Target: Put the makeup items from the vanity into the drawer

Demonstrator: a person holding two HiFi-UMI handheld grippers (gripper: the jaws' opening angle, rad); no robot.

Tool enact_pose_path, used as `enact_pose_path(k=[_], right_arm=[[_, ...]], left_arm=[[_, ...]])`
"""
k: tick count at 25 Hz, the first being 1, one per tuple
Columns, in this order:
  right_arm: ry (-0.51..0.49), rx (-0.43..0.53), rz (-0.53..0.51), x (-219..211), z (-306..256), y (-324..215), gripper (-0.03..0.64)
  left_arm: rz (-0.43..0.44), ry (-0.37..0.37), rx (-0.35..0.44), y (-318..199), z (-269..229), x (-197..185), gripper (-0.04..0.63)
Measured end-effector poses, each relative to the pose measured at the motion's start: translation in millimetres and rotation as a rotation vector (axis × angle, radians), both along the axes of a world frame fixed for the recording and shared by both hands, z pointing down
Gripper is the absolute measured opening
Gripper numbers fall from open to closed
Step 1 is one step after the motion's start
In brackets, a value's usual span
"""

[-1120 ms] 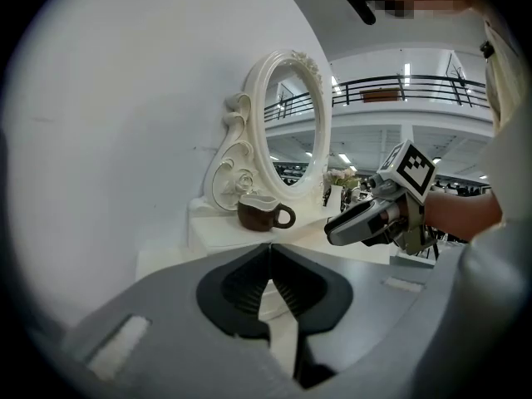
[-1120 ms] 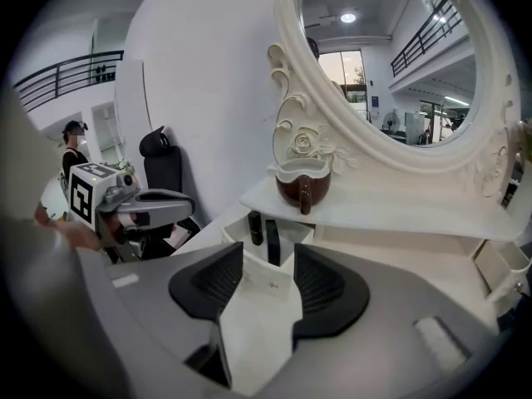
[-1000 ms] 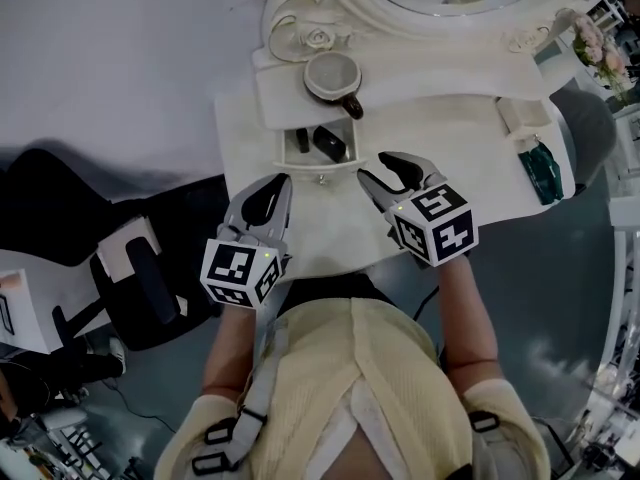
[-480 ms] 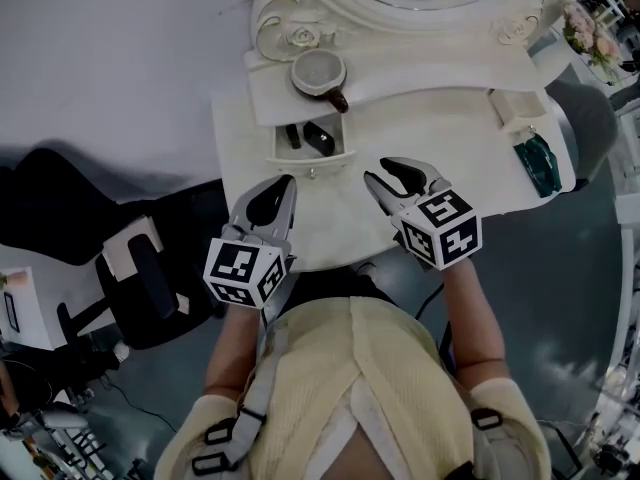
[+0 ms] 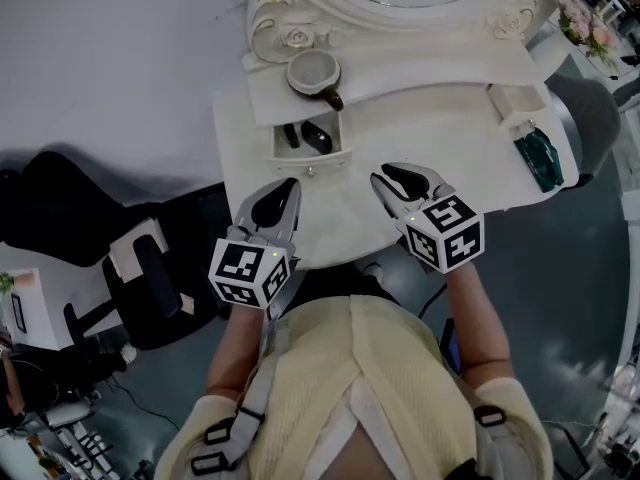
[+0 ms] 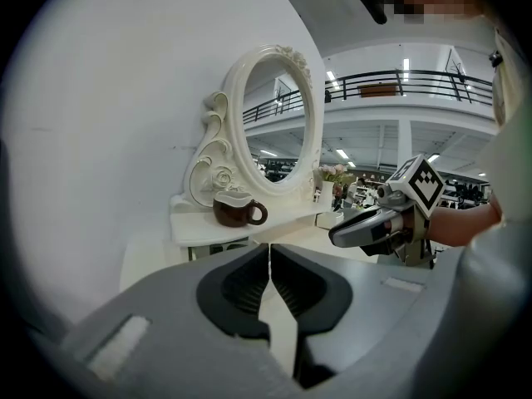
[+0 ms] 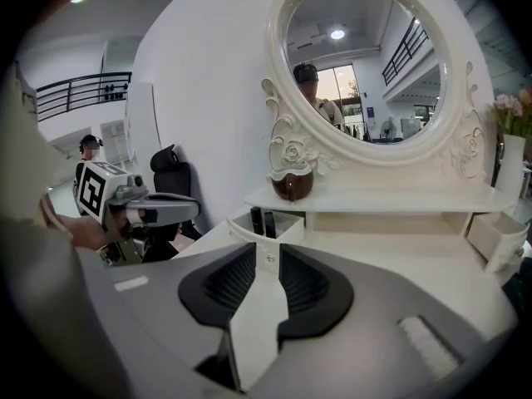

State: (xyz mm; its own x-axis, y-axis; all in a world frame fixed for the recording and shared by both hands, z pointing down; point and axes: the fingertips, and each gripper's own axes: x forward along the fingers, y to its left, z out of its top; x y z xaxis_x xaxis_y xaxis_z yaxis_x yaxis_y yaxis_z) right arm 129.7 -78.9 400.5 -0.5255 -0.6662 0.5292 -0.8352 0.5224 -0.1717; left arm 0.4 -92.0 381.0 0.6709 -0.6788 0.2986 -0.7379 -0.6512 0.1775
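Since the earlier frame the right claw (image 5: 386,173) had been narrowing, empty.
Head view: two dark makeup items (image 5: 318,137) lay inside the open drawer (image 5: 300,158); left claw (image 5: 291,184) hovered just before the drawer. Left gripper view: clenched, empty. Right gripper view: slightly parted.

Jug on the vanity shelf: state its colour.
The jug is dark brown; the left gripper view shows it best.

Plain white wall (image 5: 110,58) behind, grey floor (image 5: 565,298) below. A black office chair (image 7: 173,177) sits off left. A railed balcony (image 6: 399,81) runs overhead, strip lights (image 6: 405,63) glowing.
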Motion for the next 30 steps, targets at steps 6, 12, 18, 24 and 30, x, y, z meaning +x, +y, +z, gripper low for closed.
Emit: enact_pose_path(k=[6, 12, 18, 24, 30], right_arm=[[-0.008, 0.012, 0.019, 3.7, 2.5, 2.6, 0.009], [-0.052, 0.030, 0.006, 0.3, -0.5, 6.3, -0.002], [-0.054, 0.022, 0.002, 0.0, 2.1, 9.6, -0.002], [-0.036, 0.013, -0.013, -2.2, 6.2, 13.5, -0.002], [-0.071, 0.015, -0.005, -1.8, 3.6, 13.2, -0.002]], left_arm=[[-0.001, -0.017, -0.011, 3.2, 5.5, -2.1, 0.006], [0.001, -0.021, -0.019, 3.3, 8.4, -2.6, 0.005], [0.005, -0.020, -0.030, 4.2, 12.1, -1.4, 0.005], [0.002, -0.021, -0.036, 4.3, 14.4, -2.1, 0.005], [0.004, -0.021, -0.042, 5.5, 15.5, -1.5, 0.005]])
